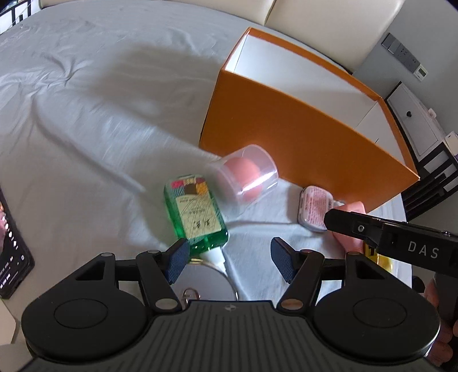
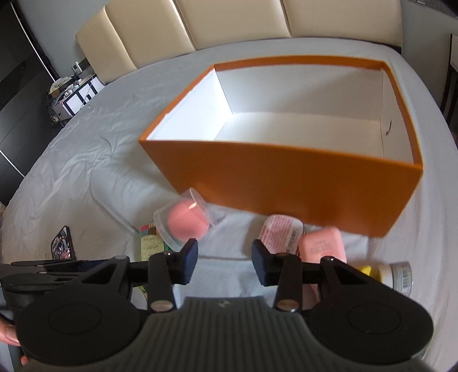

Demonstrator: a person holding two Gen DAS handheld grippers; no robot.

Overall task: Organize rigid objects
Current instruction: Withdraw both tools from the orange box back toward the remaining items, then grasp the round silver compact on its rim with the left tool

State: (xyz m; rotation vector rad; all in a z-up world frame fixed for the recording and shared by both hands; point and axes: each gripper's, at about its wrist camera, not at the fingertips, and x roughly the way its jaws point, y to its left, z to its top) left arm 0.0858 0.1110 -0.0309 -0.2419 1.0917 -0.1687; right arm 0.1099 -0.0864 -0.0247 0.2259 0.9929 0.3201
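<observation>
My left gripper (image 1: 230, 259) is open over the sheet, its left pad just in front of a green liquid bottle (image 1: 194, 211) lying flat. Beyond the bottle lies a clear case with a pink sponge (image 1: 246, 177) inside. My right gripper (image 2: 224, 261) is open with nothing between its pads, hovering before the clear case (image 2: 183, 220), a small pink-labelled tin (image 2: 282, 233) and a pink bar (image 2: 323, 246). The open orange box (image 2: 286, 186), white inside, stands just behind these items. In the left wrist view my right gripper (image 1: 332, 220) reaches in from the right, over the tin (image 1: 313, 209).
A round silver tin (image 1: 206, 282) lies under my left gripper. A phone (image 1: 11, 243) rests at the left on the grey bed sheet (image 1: 86, 114). A grey jar with a yellow part (image 2: 398, 274) lies at the right. A padded headboard (image 2: 229, 23) is behind the box.
</observation>
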